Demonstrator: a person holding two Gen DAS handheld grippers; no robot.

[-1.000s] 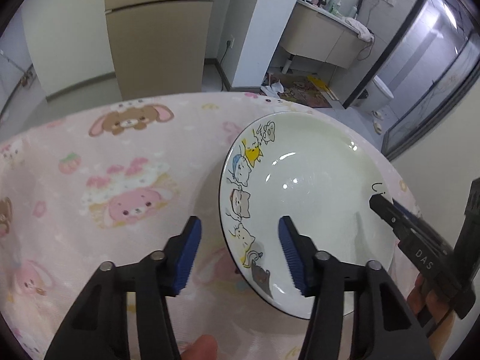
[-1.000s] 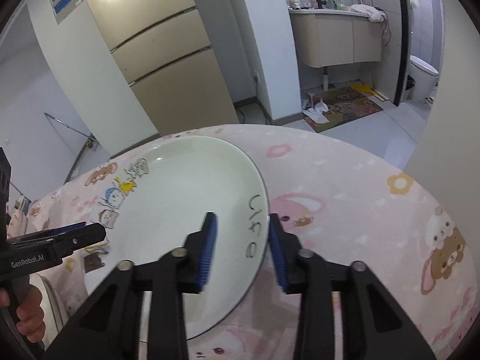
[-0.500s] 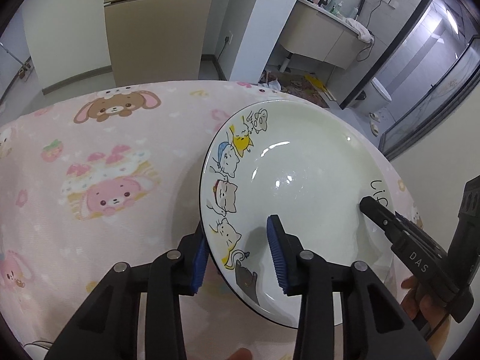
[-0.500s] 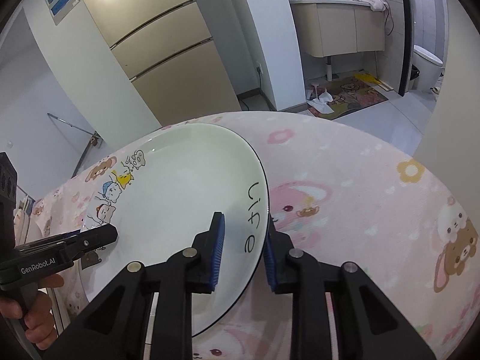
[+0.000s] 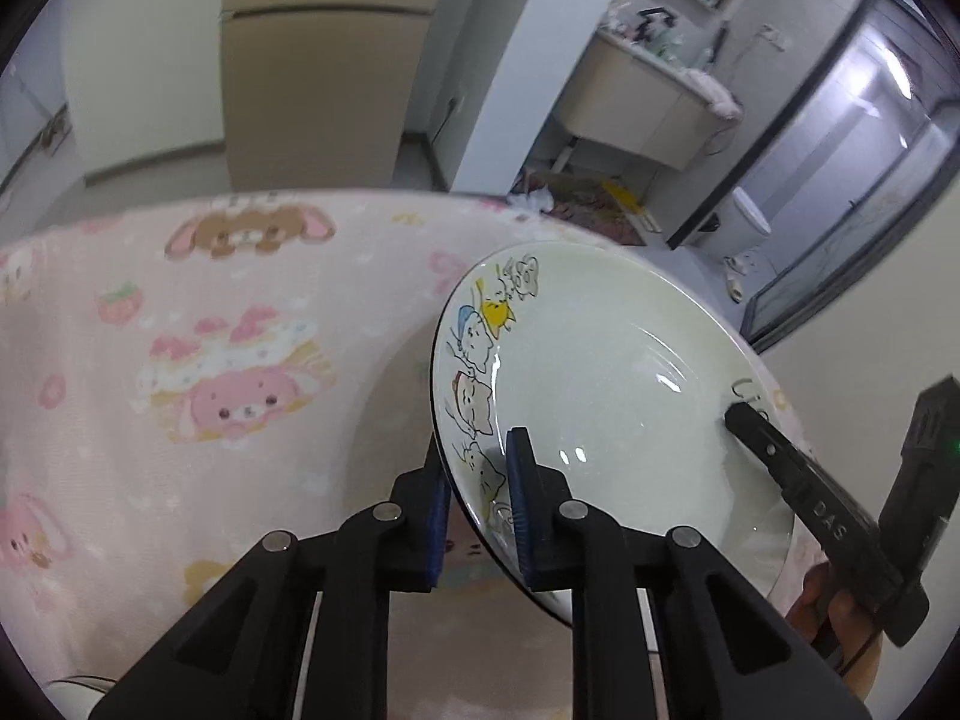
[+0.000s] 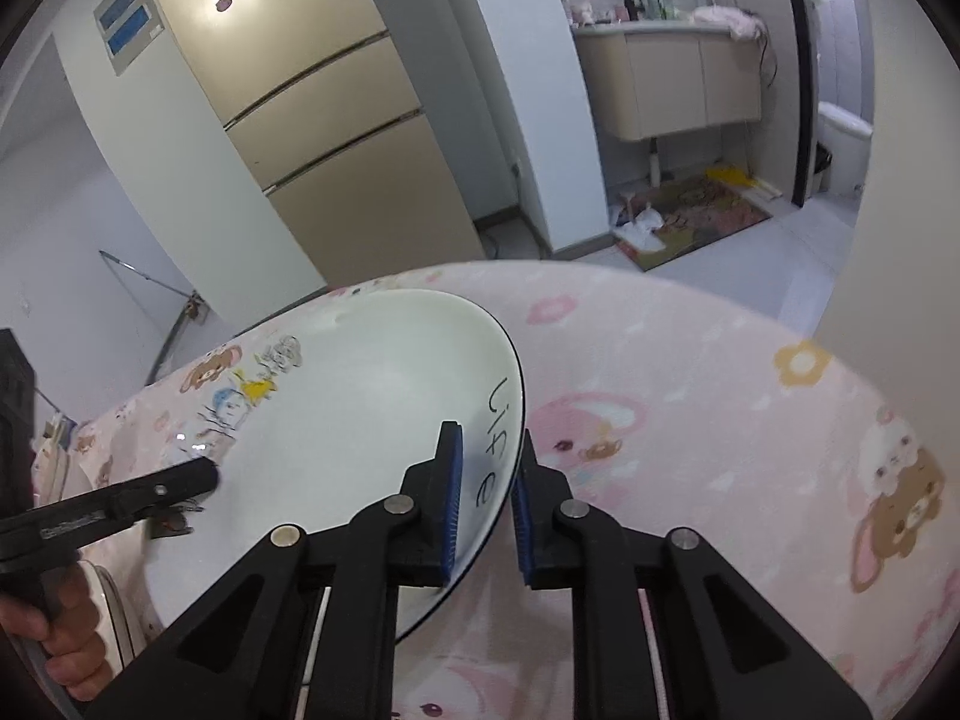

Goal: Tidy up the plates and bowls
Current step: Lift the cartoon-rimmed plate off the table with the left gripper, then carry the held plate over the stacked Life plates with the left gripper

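Note:
A white plate (image 5: 600,372) with cartoon cats on one rim and the word "life" on the other hangs just over the pink tablecloth (image 5: 180,330), with a shadow under its left side. My left gripper (image 5: 477,510) is closing on the cat rim, one blue pad above it and one below. In the right wrist view my right gripper (image 6: 487,510) is closing on the "life" rim of the plate (image 6: 372,396), and its pads pinch that edge. Each gripper shows in the other's view: the right gripper (image 5: 738,414) and the left gripper (image 6: 192,480).
The pink cartoon tablecloth (image 6: 690,420) covers a round table whose far edge curves close behind the plate. A second white rim (image 6: 114,612) peeks out below the plate by the person's hand (image 6: 66,642). Beyond stand a beige fridge (image 6: 312,120) and a bathroom doorway.
Both pairs of jaws have narrowed from wide apart to tight on opposite rims of the plate. The shadow under the plate's left side has grown.

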